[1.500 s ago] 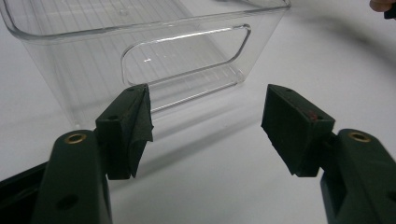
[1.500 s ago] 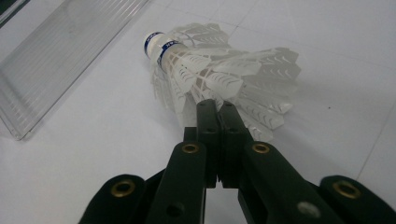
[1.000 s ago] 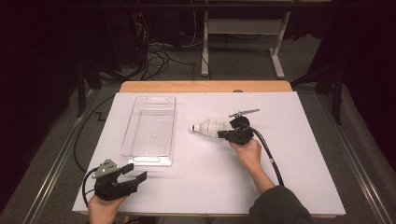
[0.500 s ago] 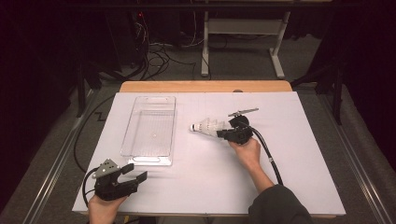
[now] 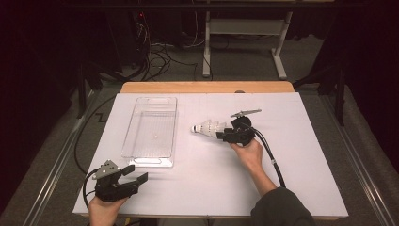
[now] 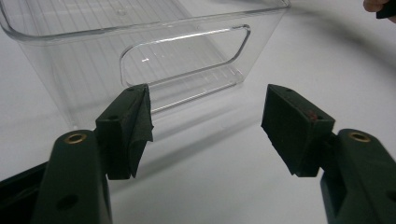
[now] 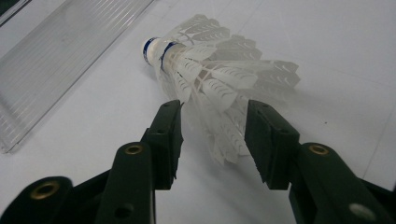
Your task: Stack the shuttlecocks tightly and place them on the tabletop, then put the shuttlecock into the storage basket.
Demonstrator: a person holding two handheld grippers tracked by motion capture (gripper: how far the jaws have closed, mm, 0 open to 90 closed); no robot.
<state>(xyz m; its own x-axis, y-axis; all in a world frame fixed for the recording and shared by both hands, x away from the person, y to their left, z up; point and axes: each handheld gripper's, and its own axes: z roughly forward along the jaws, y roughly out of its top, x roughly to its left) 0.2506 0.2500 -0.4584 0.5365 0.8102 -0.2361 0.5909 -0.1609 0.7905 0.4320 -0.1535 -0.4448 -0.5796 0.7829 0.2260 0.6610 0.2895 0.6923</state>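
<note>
White desk (image 5: 301,188) is carrying a clear plastic tray (image 5: 151,129); right of tray, white feather shuttlecock (image 7: 219,79) is lying flat w/ right gripper (image 7: 212,140) jaws just opening around its skirt, likely releasing. Left gripper (image 6: 205,123) is idling, jaws spread.

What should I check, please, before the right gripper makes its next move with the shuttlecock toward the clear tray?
1. Right gripper jaws have just been opening, feathers between them, no firm grip: not ok.
2. Shuttlecock lies on the table, cork end toward the clear tray: ok.
3. Pads touching feathers: cannot tell.
4. Tray holds nothing: ok.
5. Left gripper open, short of the tray: ok.
</note>
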